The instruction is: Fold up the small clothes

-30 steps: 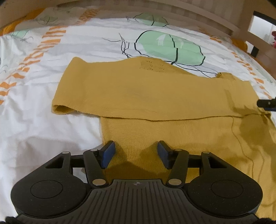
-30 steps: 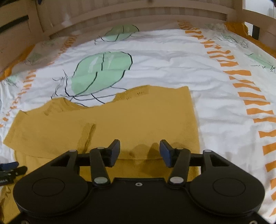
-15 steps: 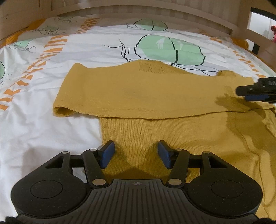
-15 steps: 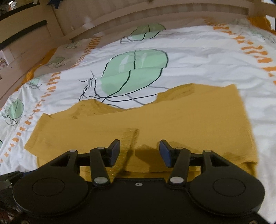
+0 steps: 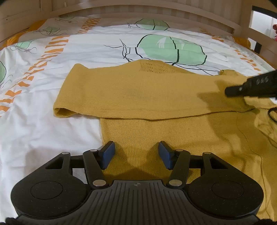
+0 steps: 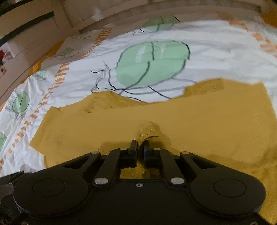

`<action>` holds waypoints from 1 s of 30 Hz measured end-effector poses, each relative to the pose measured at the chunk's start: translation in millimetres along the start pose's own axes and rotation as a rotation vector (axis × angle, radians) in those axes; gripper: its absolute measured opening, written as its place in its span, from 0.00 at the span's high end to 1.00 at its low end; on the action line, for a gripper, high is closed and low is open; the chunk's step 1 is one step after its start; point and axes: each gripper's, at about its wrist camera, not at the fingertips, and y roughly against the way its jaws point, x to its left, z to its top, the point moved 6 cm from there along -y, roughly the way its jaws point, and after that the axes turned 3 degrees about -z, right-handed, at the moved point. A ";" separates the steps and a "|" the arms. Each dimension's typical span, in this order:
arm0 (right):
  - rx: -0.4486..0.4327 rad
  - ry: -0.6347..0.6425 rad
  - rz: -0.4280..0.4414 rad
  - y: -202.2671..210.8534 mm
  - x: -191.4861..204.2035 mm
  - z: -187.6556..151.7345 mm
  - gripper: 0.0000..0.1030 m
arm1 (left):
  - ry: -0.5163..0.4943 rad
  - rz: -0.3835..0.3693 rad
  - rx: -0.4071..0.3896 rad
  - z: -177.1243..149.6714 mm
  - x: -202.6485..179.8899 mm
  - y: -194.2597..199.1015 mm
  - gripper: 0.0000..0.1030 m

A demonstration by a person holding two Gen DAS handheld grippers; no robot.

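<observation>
A mustard-yellow knitted sweater (image 5: 155, 97) lies flat on a bed covered by a white bedsheet (image 5: 43, 129) printed with green leaf shapes and orange dashes; a wooden bed frame (image 5: 155, 10) runs along the far edge of the bed. The garment sits toward the near edge of the bed, with one sleeve (image 5: 107, 97) folded across the body so that its cuff end points toward the left edge. The left gripper (image 5: 136, 154) is low over the lower body panel of the sweater, its blue-padded jaws standing apart with knit fabric visible between them and nothing held. The right gripper (image 6: 139, 148) has its jaws drawn together on a pinch of the sweater (image 6: 155, 121), with a small ridge of fabric raised just ahead of the fingertips. In the left wrist view, the right gripper (image 5: 252, 86) enters from the right edge, casting a shadow over the folded sleeve. The right wrist view is motion-blurred, so fine detail of the knit cannot be confirmed there.
</observation>
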 end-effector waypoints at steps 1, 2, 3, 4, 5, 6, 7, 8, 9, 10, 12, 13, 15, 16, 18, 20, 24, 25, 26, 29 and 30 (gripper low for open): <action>-0.006 0.007 0.005 4.1 2.1 3.6 0.88 | 0.000 -0.001 0.001 0.0 0.2 -0.2 0.47; -0.019 0.009 0.013 11.9 2.7 9.2 0.88 | 0.000 -0.001 0.001 0.0 0.2 -0.2 0.47; -0.031 0.009 0.014 18.3 1.9 14.2 0.88 | 0.000 0.000 0.002 -0.1 0.5 -0.2 0.47; -0.049 0.011 0.011 27.0 -1.8 21.1 0.88 | 0.000 0.000 0.003 -0.1 0.9 -0.4 0.47; -0.061 0.013 -0.005 32.8 -6.9 26.8 0.88 | 0.001 -0.001 0.004 0.0 1.3 -0.5 0.47; -0.072 0.013 -0.036 38.3 -14.8 32.3 0.88 | 0.002 0.000 0.005 0.0 1.6 -0.7 0.47; -0.079 0.009 -0.067 41.3 -24.3 36.4 0.88 | 0.002 0.000 0.005 -0.2 1.9 -0.6 0.47; -0.082 -0.002 -0.096 43.7 -35.3 39.8 0.88 | 0.002 0.001 0.005 -0.1 1.8 -0.8 0.47; -0.080 -0.017 -0.124 45.2 -47.4 41.8 0.88 | 0.003 0.002 0.005 -0.4 1.9 -0.8 0.47; -0.072 -0.033 -0.152 45.0 -59.4 42.3 0.88 | 0.003 0.003 0.006 0.1 1.6 -1.1 0.47; -0.052 -0.050 -0.191 40.9 -78.4 38.9 0.88 | 0.002 0.005 0.007 0.3 1.5 -1.5 0.47; -0.041 -0.050 -0.212 38.0 -85.3 35.9 0.88 | 0.000 0.005 0.007 0.4 1.0 -1.2 0.47; -0.023 -0.038 -0.261 32.4 -95.6 29.5 0.88 | 0.001 0.004 0.009 0.6 1.4 -1.2 0.47; -0.018 -0.036 -0.277 31.0 -98.3 27.0 0.88 | 0.001 0.003 0.010 0.8 1.7 -1.2 0.47; -0.014 -0.038 -0.303 27.7 -104.1 22.8 0.88 | 0.001 0.004 0.012 1.2 1.6 -1.1 0.47; -0.015 -0.031 -0.331 26.4 -105.7 21.1 0.88 | -0.002 0.007 0.012 1.0 1.3 -0.8 0.47; -0.014 0.018 -0.371 20.5 -103.2 20.3 0.88 | -0.008 0.014 0.012 1.1 -0.1 -0.6 0.47; -0.010 0.023 -0.376 18.3 -102.3 20.1 0.88 | -0.008 0.016 0.013 1.3 -0.3 -0.7 0.47; -0.008 0.024 -0.381 17.1 -102.4 19.5 0.88 | -0.008 0.016 0.014 1.7 -0.4 -1.0 0.47; -0.014 0.030 -0.397 16.1 -104.1 17.5 0.87 | -0.010 0.020 0.016 2.3 -0.8 -1.1 0.46; -0.016 0.037 -0.401 15.6 -103.8 17.2 0.83 | -0.013 0.022 0.016 2.5 -1.4 -1.1 0.46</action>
